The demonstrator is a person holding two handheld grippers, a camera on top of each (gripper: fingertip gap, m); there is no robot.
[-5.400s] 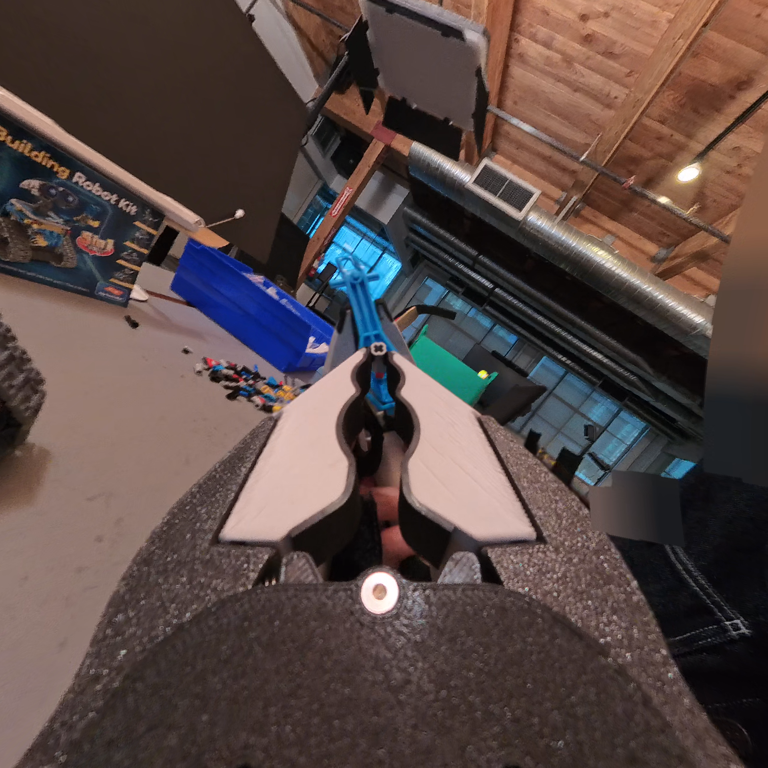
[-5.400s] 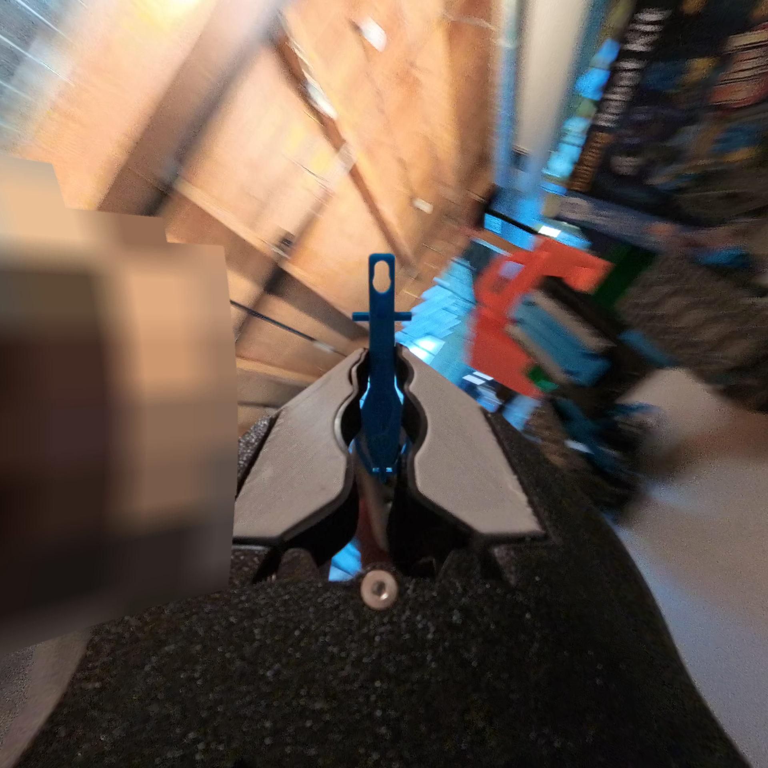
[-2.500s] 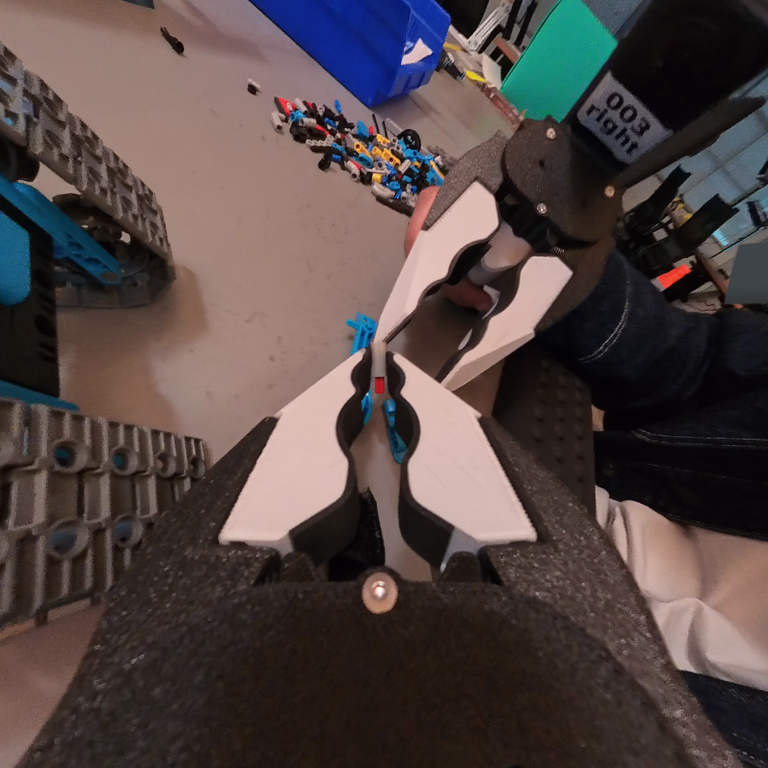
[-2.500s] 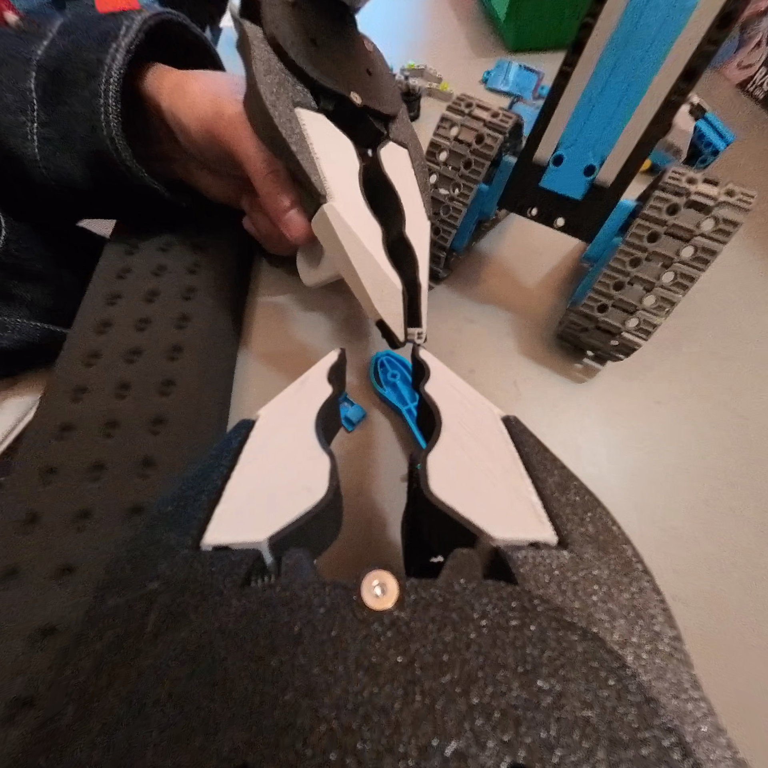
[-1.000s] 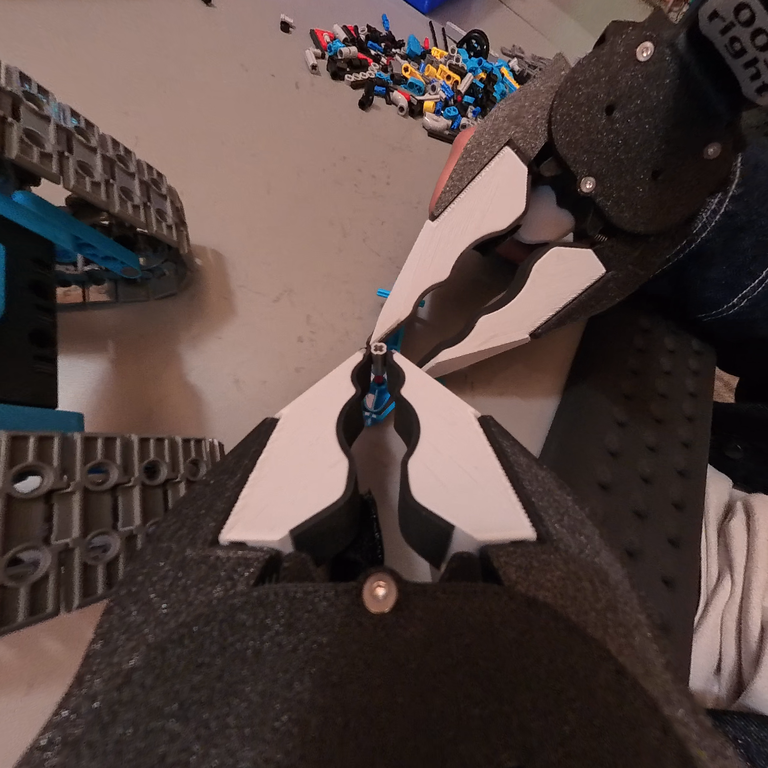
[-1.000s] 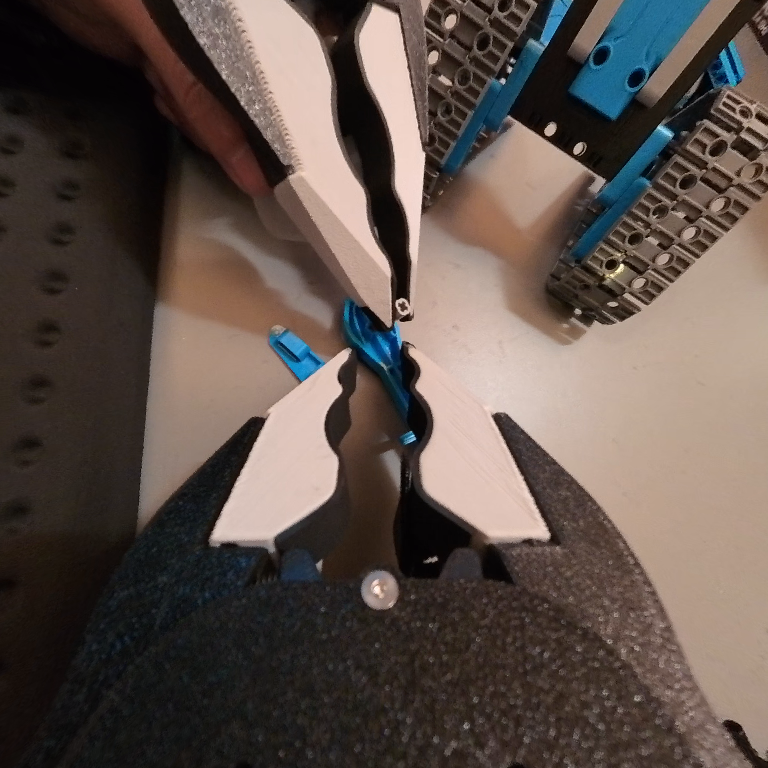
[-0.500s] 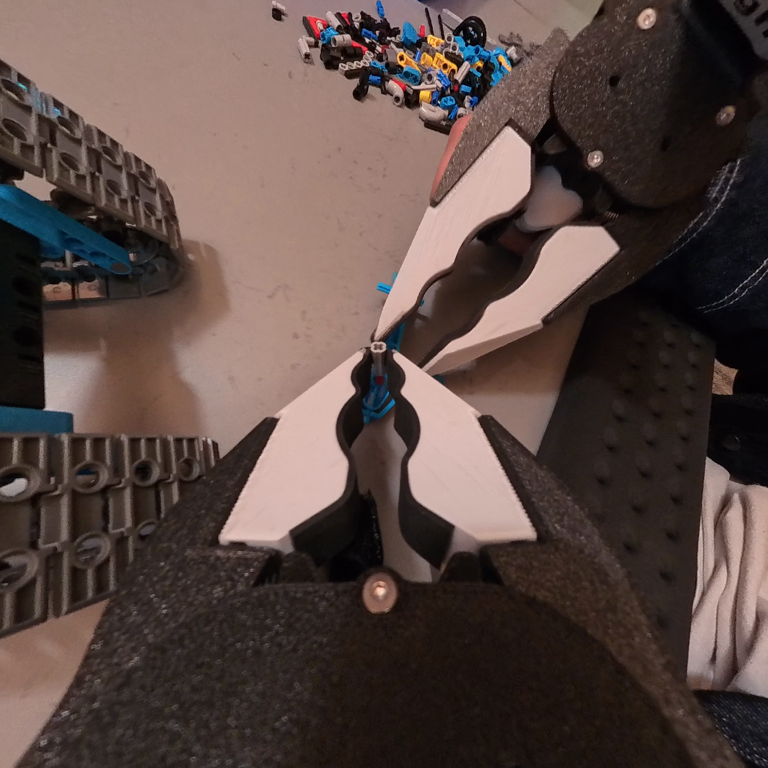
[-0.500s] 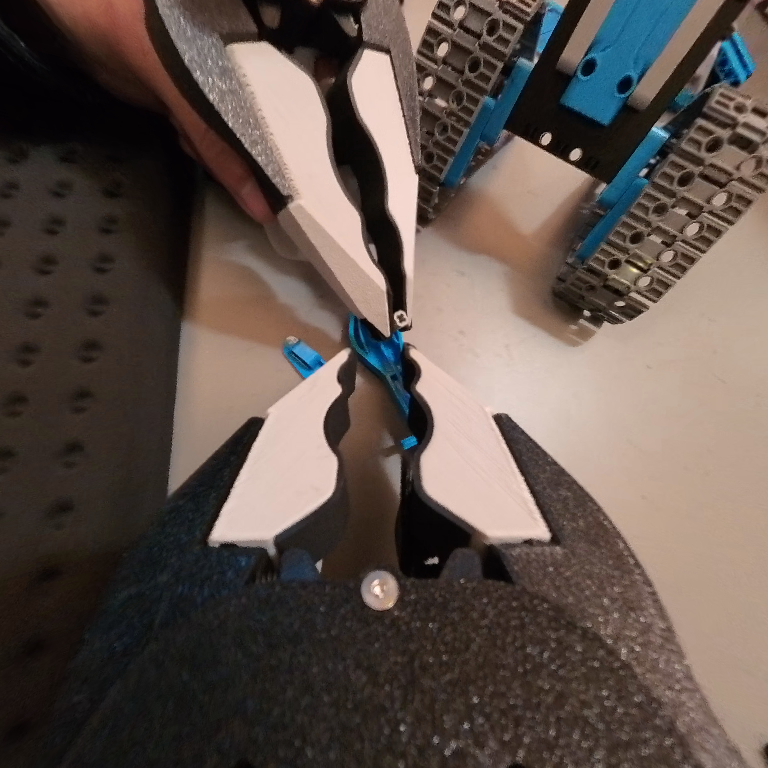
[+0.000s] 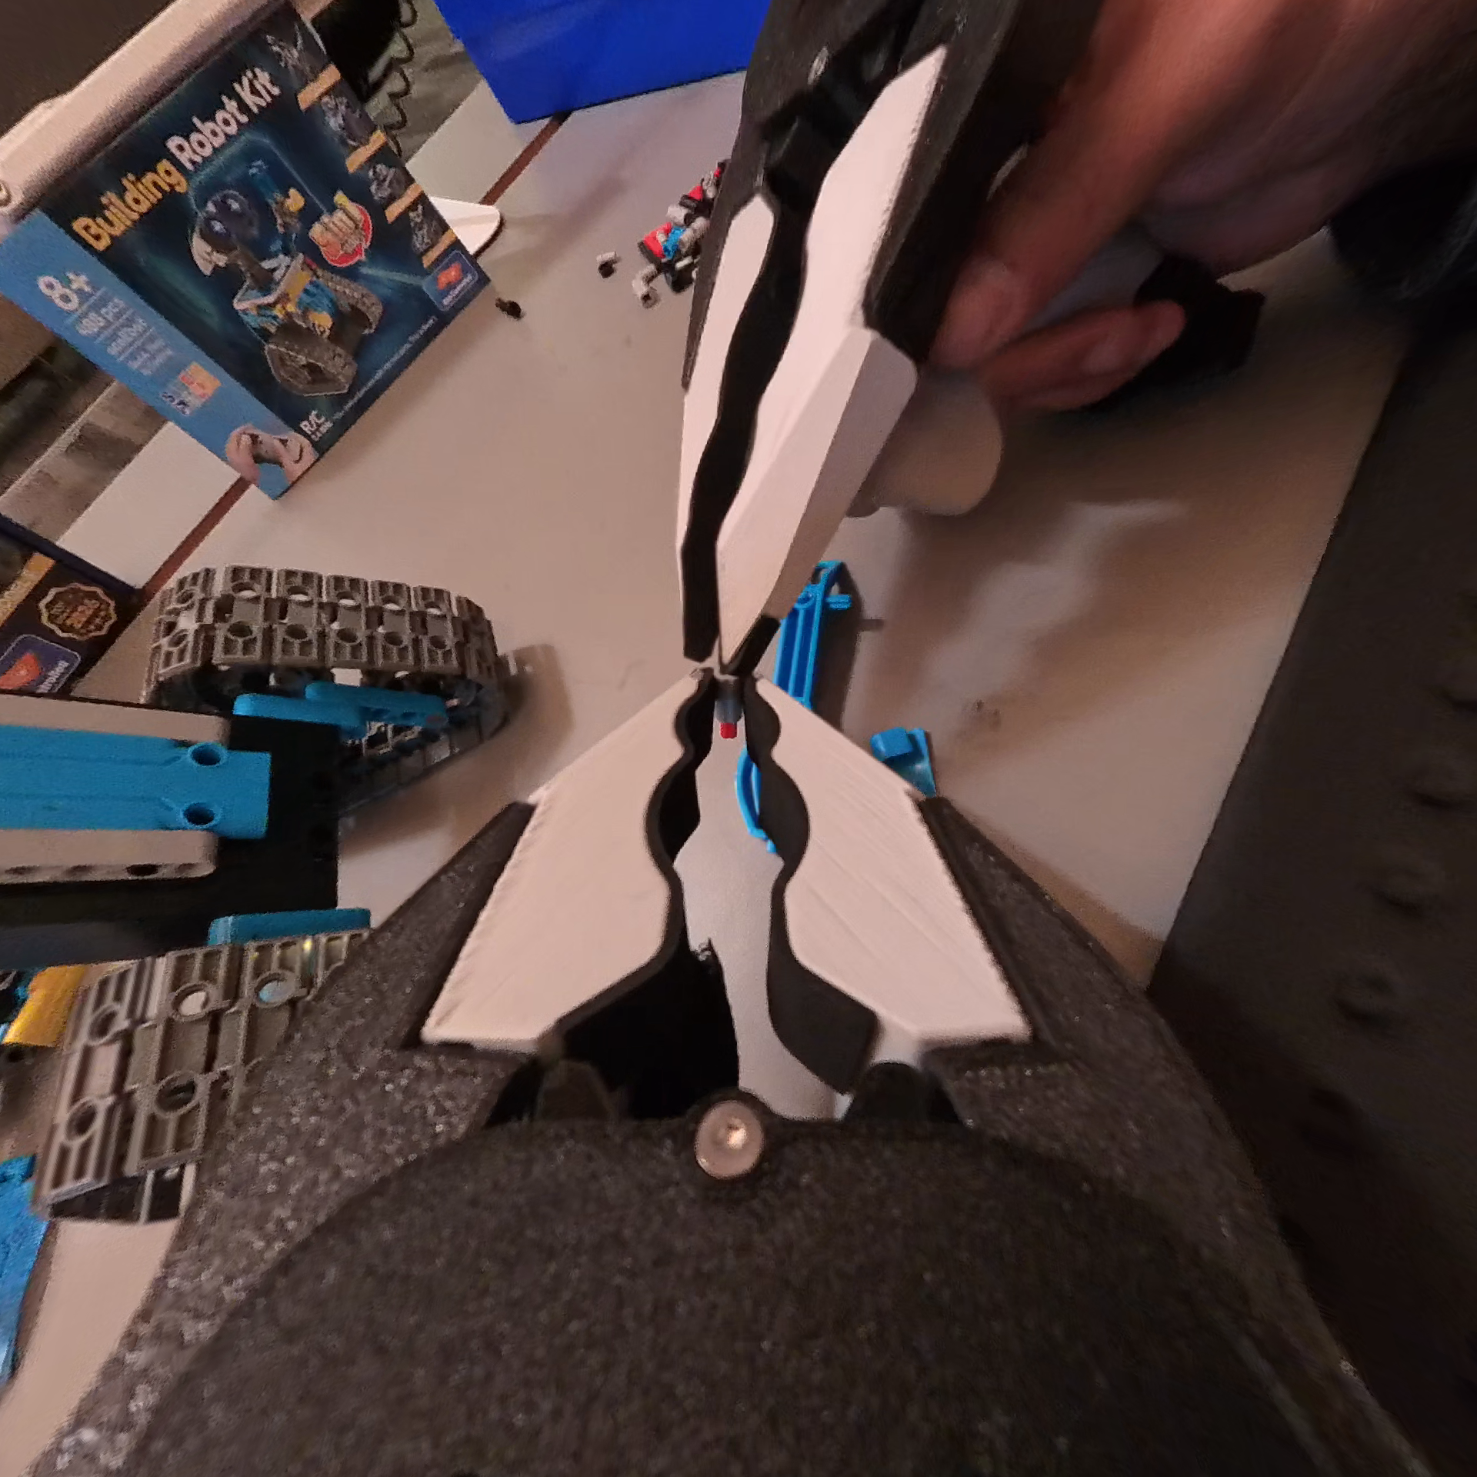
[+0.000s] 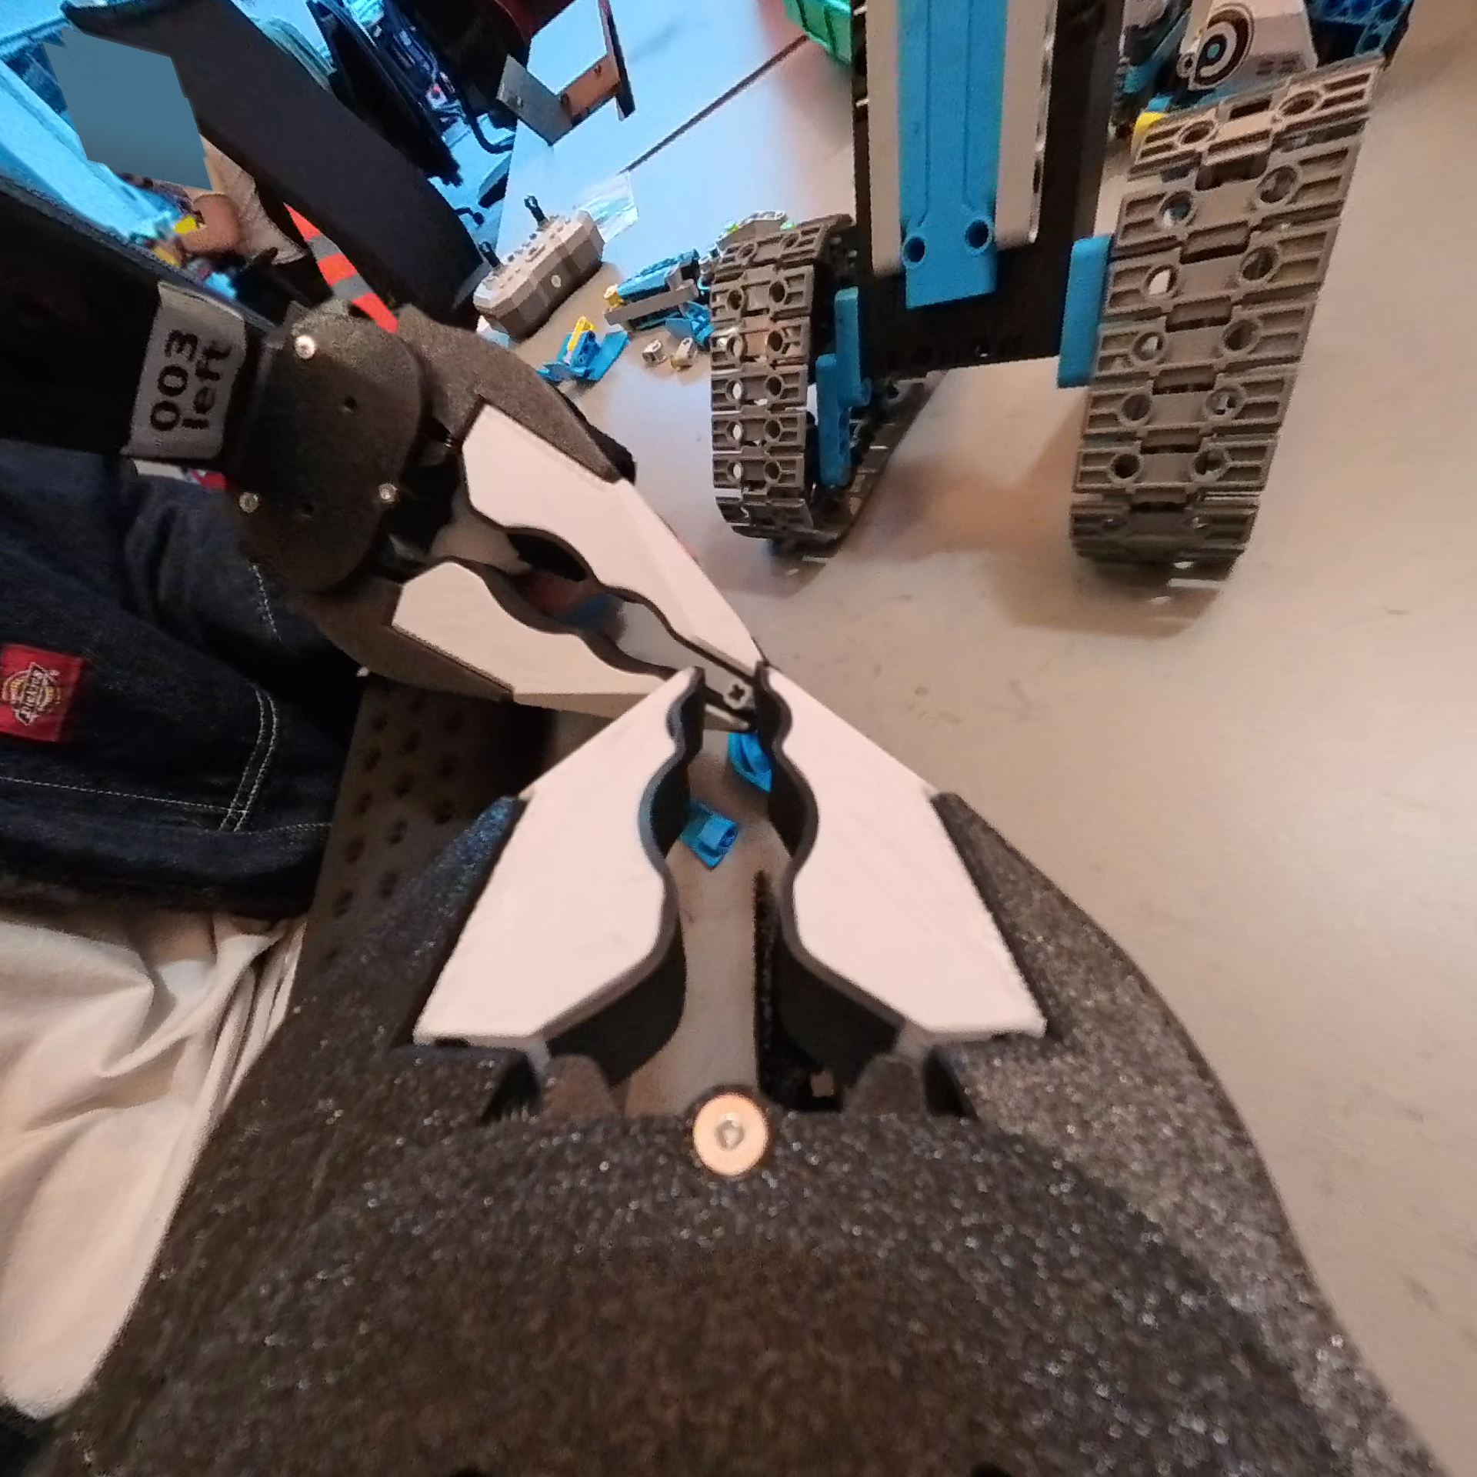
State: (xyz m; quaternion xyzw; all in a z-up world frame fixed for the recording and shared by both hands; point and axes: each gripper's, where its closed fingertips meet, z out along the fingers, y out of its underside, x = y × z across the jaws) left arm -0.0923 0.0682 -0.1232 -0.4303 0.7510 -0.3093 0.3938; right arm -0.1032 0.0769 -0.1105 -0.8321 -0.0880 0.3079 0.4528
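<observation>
My left gripper is shut on a small grey pin with a red tip, just above the table. My right gripper meets it tip to tip, and its fingertips close around the pin's cross-shaped end. In the left wrist view the right gripper comes down from above, held by a hand. In the right wrist view the left gripper comes in from the left. A long blue lever piece and a small blue clip lie on the table under the tips.
A tracked robot model with grey treads and blue beams stands close by, on the left in the left wrist view. A kit box, a blue bin and loose small parts lie farther off. A black dotted mat borders the table. Less than 4 cm separates the two grippers' tips.
The right gripper let the blue lever down on the table earlier. In the last half second it has narrowed and closed on the end of the pin held by my left gripper. Both views have swung round.
</observation>
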